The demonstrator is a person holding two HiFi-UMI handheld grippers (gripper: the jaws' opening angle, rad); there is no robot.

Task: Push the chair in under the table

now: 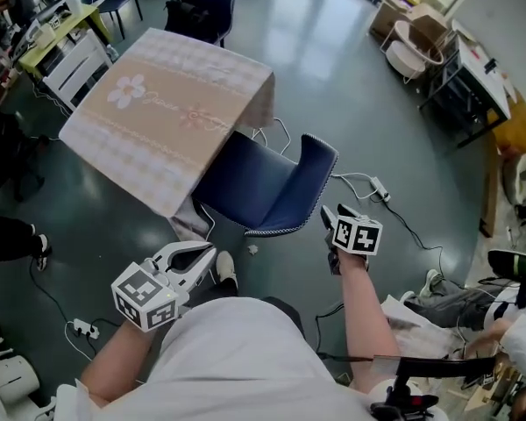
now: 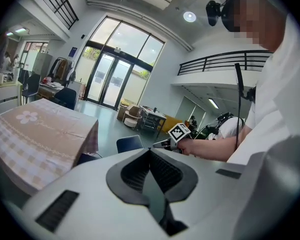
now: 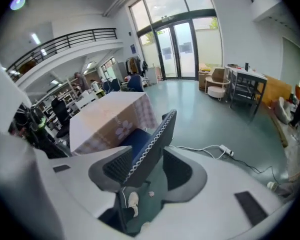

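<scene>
1. a grey-green polished floor (image 1: 333, 77) spreads across an open hall.
2. a table (image 1: 158, 103) stands on it under a beige checked cloth with a flower print.
3. a blue chair (image 1: 263, 187) stands at the table's near corner, the front of its seat just under the cloth's edge, its back turned to the person and still out from the table.
4. the right gripper (image 1: 336, 215) hangs just beside the right end of the chair's back, jaws wide; the back's edge shows between its pads (image 3: 117, 166), unpressed.
5. the left gripper (image 1: 206, 253) hovers low near the person's body, apart from the chair, jaws together on nothing.
6. a white power strip (image 1: 379, 187) lies on its cable right of the chair.
</scene>
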